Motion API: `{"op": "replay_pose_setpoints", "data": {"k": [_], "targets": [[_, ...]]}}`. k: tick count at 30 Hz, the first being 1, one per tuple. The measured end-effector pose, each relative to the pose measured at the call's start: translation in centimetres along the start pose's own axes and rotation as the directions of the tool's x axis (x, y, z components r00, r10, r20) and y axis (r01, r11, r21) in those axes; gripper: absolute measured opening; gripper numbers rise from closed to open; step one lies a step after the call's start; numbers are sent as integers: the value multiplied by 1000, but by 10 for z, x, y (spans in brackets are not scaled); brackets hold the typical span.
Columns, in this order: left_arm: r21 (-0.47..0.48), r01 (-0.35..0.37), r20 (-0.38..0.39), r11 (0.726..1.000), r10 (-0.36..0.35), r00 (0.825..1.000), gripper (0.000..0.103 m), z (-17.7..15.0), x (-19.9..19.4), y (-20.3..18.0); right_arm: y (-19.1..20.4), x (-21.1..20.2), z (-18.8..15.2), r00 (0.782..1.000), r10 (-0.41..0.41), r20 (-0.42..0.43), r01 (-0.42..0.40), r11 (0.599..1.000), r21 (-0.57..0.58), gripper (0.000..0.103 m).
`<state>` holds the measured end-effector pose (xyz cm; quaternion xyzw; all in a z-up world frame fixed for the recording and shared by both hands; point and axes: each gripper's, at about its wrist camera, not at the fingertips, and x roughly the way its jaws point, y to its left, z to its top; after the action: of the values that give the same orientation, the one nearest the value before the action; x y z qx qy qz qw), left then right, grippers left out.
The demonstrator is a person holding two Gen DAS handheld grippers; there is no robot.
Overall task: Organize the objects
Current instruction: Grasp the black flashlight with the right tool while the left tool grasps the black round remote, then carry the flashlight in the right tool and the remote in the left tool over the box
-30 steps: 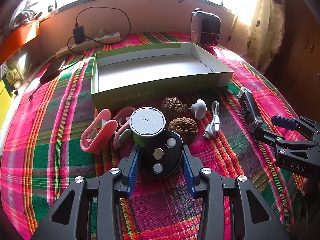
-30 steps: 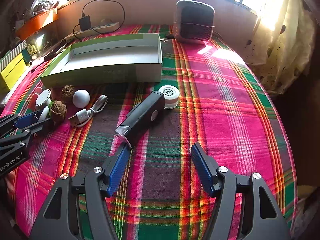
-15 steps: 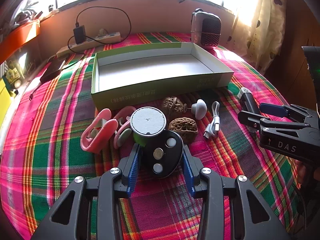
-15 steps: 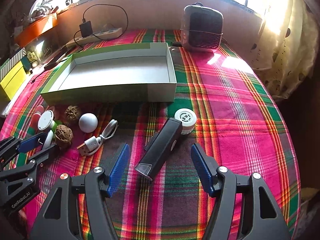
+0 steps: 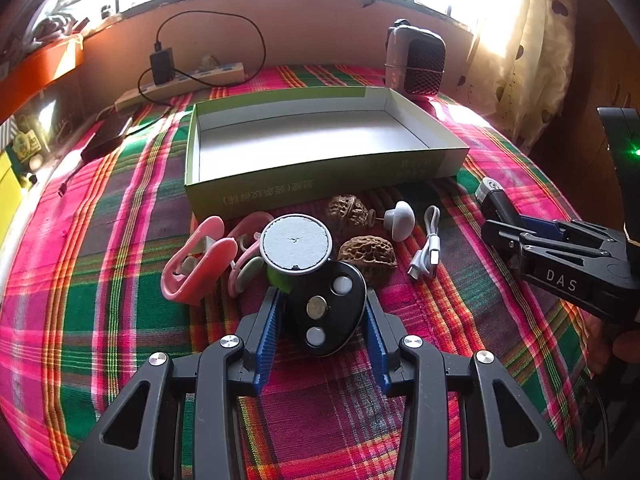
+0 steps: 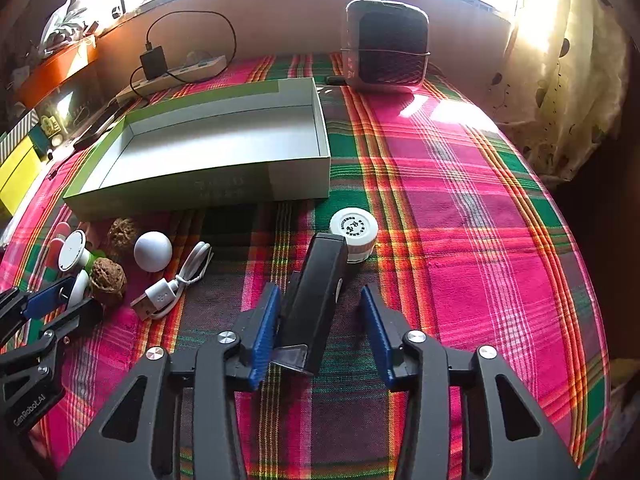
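An open green box (image 5: 320,184) with a white inside lies empty on the plaid cloth. My left gripper (image 5: 324,320) is shut on a black oval device (image 5: 326,308) with three round buttons, which rests on the cloth. A black bar-shaped device (image 6: 316,300) lies between the jaws of my right gripper (image 6: 320,320). Those jaws are closing: the left pad is against the bar, while the right pad (image 6: 374,328) still stands apart from it. A small white jar (image 6: 354,232) touches the bar's far end.
In front of the box lie two walnuts (image 5: 368,254), a white knob (image 5: 400,220), a white USB cable (image 5: 426,248), pink clips (image 5: 200,260) and a white-lidded green container (image 5: 296,242). A heater (image 6: 386,44) and a power strip (image 5: 180,80) stand at the back.
My right gripper has moved forward over the black bar, which now lies between its jaws, and the jaws have narrowed. The left gripper and its black device have not moved.
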<state>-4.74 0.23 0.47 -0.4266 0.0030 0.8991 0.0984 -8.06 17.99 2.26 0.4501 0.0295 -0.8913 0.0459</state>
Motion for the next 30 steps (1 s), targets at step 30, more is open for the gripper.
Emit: {"op": "replay_pose_setpoints", "data": {"k": [30], "targets": [[-31, -23, 4, 999, 23, 1000, 32, -10, -11, 3, 13, -16, -18, 998, 61, 30, -58, 995, -85, 25]]}}
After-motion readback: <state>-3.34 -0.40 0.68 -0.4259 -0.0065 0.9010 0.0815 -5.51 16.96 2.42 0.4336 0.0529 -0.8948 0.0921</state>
